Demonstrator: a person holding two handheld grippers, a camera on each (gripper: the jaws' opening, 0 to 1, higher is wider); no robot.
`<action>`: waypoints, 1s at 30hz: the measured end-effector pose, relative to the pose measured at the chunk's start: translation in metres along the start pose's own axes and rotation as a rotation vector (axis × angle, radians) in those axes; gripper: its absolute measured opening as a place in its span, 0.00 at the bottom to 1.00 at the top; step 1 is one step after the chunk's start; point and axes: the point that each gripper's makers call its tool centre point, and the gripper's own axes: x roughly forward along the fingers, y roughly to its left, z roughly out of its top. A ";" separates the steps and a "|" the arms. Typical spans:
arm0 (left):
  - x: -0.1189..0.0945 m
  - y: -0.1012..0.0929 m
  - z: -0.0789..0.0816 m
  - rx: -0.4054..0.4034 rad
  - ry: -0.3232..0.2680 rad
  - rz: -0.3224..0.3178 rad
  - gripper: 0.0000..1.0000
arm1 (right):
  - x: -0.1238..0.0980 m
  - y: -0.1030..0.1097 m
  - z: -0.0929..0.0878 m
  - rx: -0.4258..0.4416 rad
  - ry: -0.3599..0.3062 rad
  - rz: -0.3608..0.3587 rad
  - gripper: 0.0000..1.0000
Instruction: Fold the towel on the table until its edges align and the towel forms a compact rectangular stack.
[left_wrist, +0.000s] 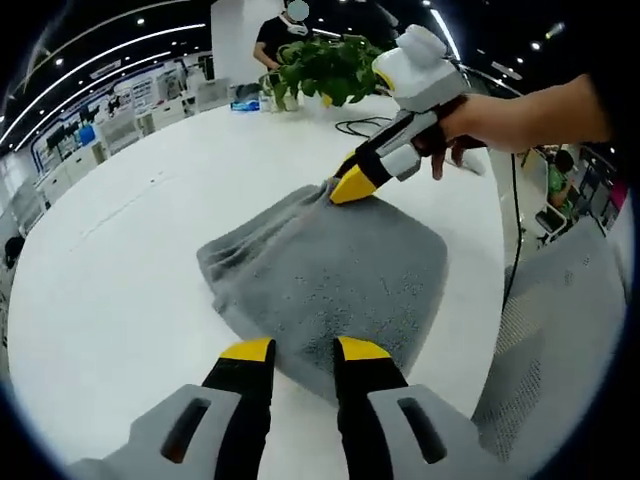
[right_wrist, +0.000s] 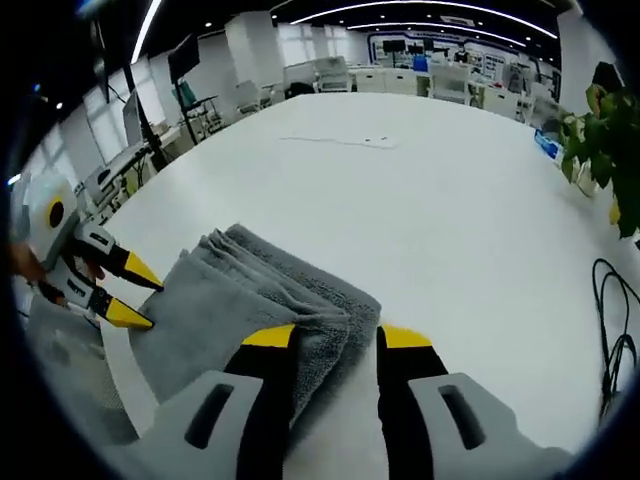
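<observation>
Towel (left_wrist: 335, 275) already folded in several layers on tabletop (left_wrist: 130, 260), edges nearly even. Left gripper (left_wrist: 303, 350) jaws apart at near edge; right gripper (right_wrist: 335, 338) jaws apart around corner. Only final squaring seems left.

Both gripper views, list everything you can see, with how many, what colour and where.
Folded grey terry towel: one, grey, on the table between both grippers.
Large white table: one, white, under the towel.
Green leafy potted plant: one, green, far table edge.
Black cable: one, black, on the table near the plant.
Grey mesh chair: one, grey, beside the table.
Person in black top: one, behind the plant.
Left gripper: yellow-tipped jaws open at the towel's near edge.
Right gripper: jaws open astride a towel corner.
Hand: one, holding the right gripper.
</observation>
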 end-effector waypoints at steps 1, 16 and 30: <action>0.000 0.001 0.001 0.010 -0.001 0.004 0.24 | -0.002 0.002 0.001 -0.006 -0.004 0.005 0.30; -0.009 -0.013 0.013 0.057 -0.065 -0.034 0.35 | -0.026 0.056 0.005 -0.104 -0.081 0.175 0.46; -0.015 -0.027 0.010 0.119 -0.060 -0.054 0.49 | -0.042 0.077 -0.027 -0.202 -0.038 0.219 0.57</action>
